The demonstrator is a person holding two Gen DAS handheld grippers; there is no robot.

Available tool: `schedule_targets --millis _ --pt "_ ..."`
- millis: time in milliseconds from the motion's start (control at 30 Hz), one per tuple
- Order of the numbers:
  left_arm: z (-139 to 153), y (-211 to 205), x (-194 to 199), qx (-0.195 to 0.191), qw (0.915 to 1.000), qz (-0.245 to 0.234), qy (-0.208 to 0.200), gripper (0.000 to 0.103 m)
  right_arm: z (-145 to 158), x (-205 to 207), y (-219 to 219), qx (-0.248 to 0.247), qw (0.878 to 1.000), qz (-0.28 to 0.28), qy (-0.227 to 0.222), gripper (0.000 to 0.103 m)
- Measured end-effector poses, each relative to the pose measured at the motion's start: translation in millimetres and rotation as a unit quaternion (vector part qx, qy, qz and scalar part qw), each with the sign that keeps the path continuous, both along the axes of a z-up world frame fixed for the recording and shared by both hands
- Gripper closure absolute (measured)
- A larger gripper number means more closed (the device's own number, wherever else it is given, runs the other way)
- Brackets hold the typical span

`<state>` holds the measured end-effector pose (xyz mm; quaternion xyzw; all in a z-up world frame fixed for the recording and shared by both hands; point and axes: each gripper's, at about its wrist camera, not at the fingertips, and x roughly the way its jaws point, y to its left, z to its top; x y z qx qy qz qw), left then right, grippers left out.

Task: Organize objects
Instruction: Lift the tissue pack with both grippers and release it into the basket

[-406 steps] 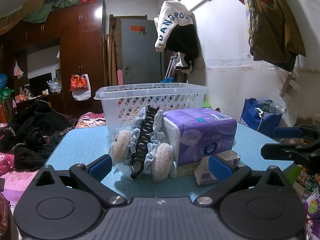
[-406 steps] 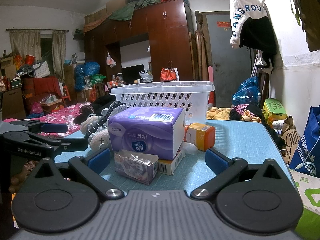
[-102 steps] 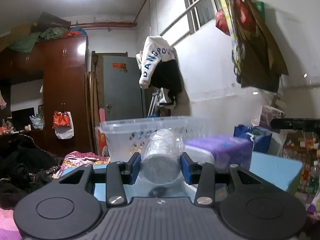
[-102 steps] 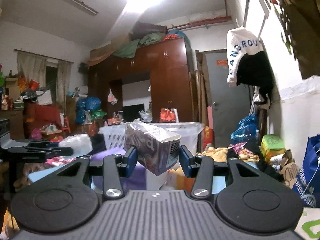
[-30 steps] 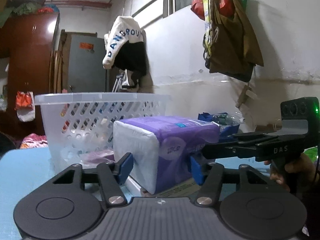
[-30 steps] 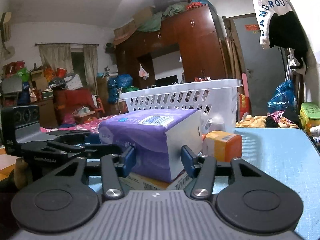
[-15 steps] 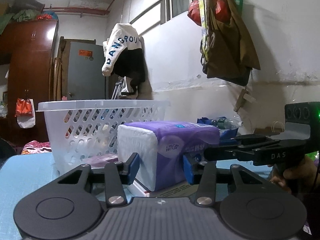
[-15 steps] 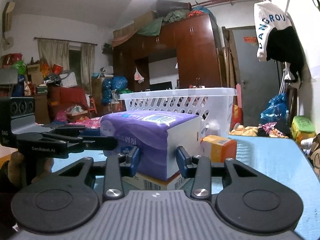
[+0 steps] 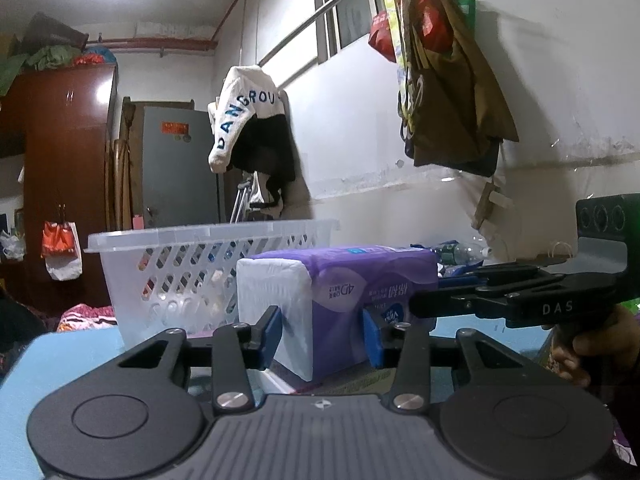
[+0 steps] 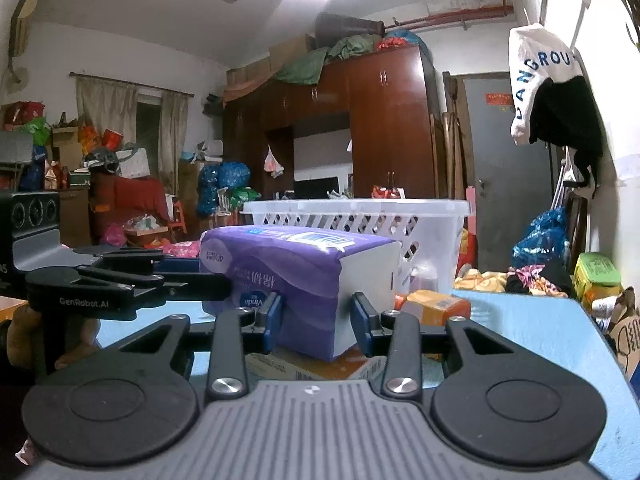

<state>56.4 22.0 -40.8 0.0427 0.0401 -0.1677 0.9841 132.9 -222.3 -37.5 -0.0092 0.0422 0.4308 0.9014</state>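
Observation:
A purple and white tissue pack (image 9: 340, 292) is gripped at both ends and held just above the blue table (image 9: 60, 360). My left gripper (image 9: 322, 334) is shut on its near white end. My right gripper (image 10: 316, 318) is shut on the opposite end of the tissue pack (image 10: 304, 272). The white perforated basket (image 9: 192, 264) stands right behind the pack, also seen in the right wrist view (image 10: 420, 224). A flat cardboard box (image 10: 320, 364) lies under the pack. An orange container (image 10: 434, 306) lies on its side to the right.
The right gripper's body (image 9: 520, 300) and the hand holding it reach in from the right in the left wrist view. The left gripper's body (image 10: 92, 284) reaches in from the left in the right wrist view. Bags hang on the wall (image 9: 448, 92) beside the table.
Both grippers have closed tighter on the tissue pack over the last second. The pack has risen slightly off the cardboard box.

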Motion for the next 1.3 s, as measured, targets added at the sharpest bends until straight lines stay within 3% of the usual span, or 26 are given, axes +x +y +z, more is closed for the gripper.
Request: schedule_targets --millis 167,400,533,667,800,967,1200,1267,1300 --pt "21 1 -10 0.003 0.9996 0.007 -0.027 0.057 24 -6 5 0.003 1.0 -0.002 -0.025 0.062" --pt "87 8 -2 0.013 0.9965 0.025 -0.078 0.057 92 5 24 -0.003 0.997 -0.005 -0.082 0.063" --pt "124 16 23 0.017 0.9959 0.035 -0.081 0.057 130 29 41 -0.009 0.996 -0.011 -0.086 0.063" --pt "145 26 56 0.015 0.9969 0.045 -0.062 0.057 145 57 58 -0.02 0.997 -0.015 -0.071 0.062" --pt "146 44 96 0.017 0.9988 0.044 -0.011 0.056 141 87 76 -0.043 0.998 -0.021 -0.039 0.062" --pt "122 62 143 -0.001 0.9966 0.046 0.069 0.056 113 121 93 -0.074 0.997 -0.032 0.017 0.062" --pt "109 57 166 0.013 0.9925 0.073 0.097 0.054 95 127 94 -0.09 0.994 -0.039 0.047 0.062" --pt "103 52 168 0.027 0.9917 0.076 0.1 0.049 95 127 94 -0.094 0.994 -0.042 0.045 0.06" --pt "100 50 164 0.034 0.9921 0.076 0.094 0.042 95 126 93 -0.096 0.993 -0.046 0.046 0.052"
